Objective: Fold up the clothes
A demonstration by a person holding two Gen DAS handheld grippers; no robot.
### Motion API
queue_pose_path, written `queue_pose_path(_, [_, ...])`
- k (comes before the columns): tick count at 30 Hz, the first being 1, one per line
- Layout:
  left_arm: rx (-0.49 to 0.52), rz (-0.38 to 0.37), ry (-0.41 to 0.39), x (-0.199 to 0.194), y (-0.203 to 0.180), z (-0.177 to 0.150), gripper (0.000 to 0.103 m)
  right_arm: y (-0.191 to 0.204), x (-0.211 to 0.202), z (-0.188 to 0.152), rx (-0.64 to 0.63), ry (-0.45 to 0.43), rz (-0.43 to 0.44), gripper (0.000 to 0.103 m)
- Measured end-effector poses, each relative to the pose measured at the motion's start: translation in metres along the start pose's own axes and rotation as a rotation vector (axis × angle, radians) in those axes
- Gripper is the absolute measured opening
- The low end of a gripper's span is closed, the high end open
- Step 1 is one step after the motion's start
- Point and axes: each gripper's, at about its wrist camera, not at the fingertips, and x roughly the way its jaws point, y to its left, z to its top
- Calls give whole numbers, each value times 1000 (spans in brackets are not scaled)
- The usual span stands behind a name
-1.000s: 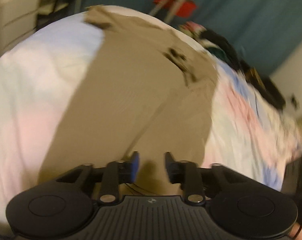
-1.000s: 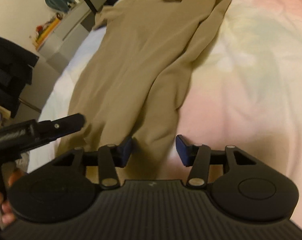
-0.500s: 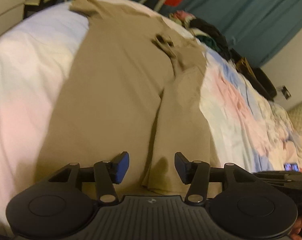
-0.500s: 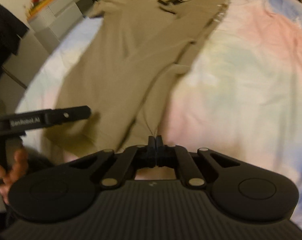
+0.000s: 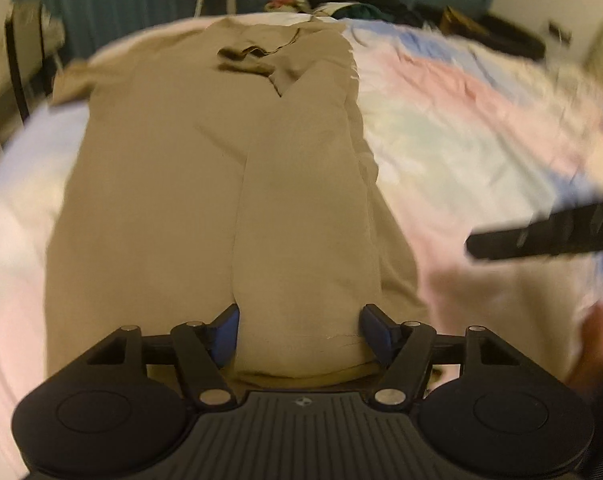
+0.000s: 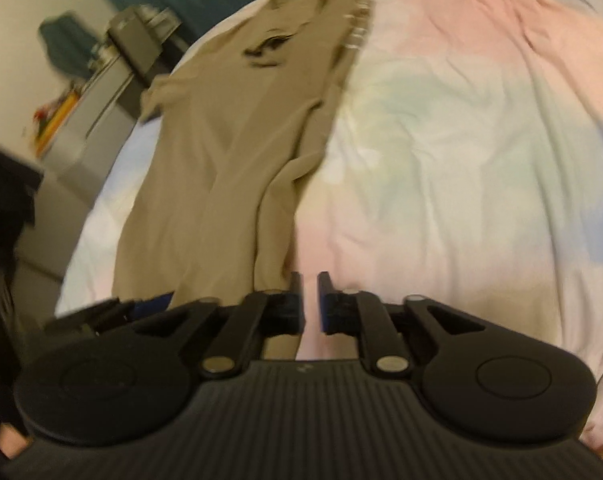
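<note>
Both tongs opening | left tongs [image 5: 299,334] straddle khaki garment [image 5: 221,184] hem, unpinched; right tongs [image 6: 310,300] empty, just beside it

Black ribbed tool [image 5: 299,334], blue pads [image 5: 226,334]

Bed [image 5: 441,128] was covered with pastel pink, blue and white sheet. Tan garment [image 5: 205,184] lay flat on it, one side folded over lengthwise.
</note>
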Motion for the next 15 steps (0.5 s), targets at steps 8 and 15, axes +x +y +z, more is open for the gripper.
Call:
queue_pose_path(8, [-311,-195,-129,-55,65,4,6,-3,-7,-1,27,-32,18,76])
queue_pose_path(15, [-739,-567,-188,-65,157,-15,4,53,12,-11,-286,-9,66,73])
